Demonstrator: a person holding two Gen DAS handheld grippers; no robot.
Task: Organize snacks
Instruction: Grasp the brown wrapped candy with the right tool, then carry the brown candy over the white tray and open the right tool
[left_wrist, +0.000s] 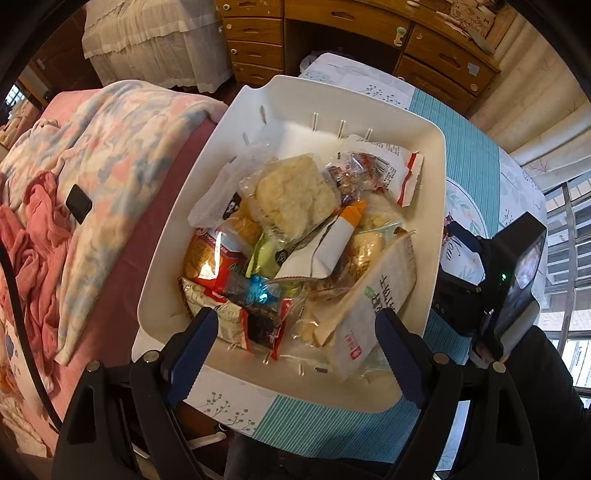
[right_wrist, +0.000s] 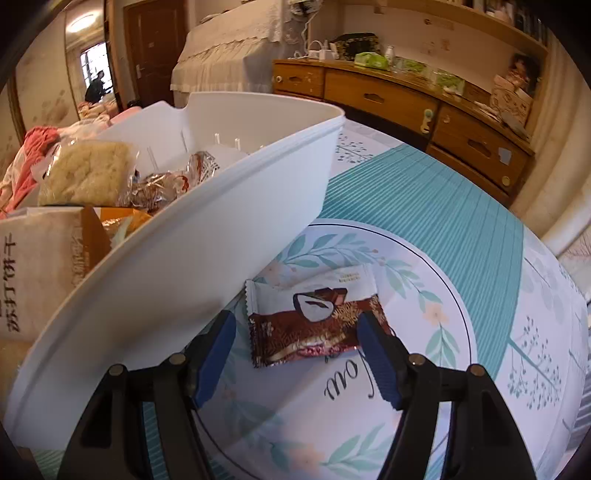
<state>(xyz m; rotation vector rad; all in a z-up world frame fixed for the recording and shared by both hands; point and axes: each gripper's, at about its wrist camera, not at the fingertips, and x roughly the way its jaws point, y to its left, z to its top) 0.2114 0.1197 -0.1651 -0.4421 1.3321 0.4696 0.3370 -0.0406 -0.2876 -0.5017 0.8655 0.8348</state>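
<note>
Snacks are piling up in the white basket (left_wrist: 432, 206) sitting on the desk (right_wrist: 424, 206), and the left gripper (left_wrist: 295, 325) is hovering right over that heap, jaws spread wide and gripping nothing. Its blue pads (left_wrist: 195, 343) are framing the near end of the pile, where a red-edged packet (left_wrist: 232, 325) and a pale cracker bag (left_wrist: 373, 299) are lying; whether either pad is touching them is hard to tell. A clear-wrapped rice cake (left_wrist: 291, 195) is sitting on top of the heap. Over to the right gripper (right_wrist: 295, 332): it is also released, jaws apart, straddling a brown-and-white chocolate packet (right_wrist: 314, 317) lying flat on the floral tablecloth (right_wrist: 443, 314), just beside the basket's outer wall. The right pad seems to be at the packet's edge, the left pad clear of it. A wooden dresser (right_wrist: 406, 96) is standing behind, and a bed with a pink blanket (left_wrist: 110, 147) is lying alongside the desk.
</note>
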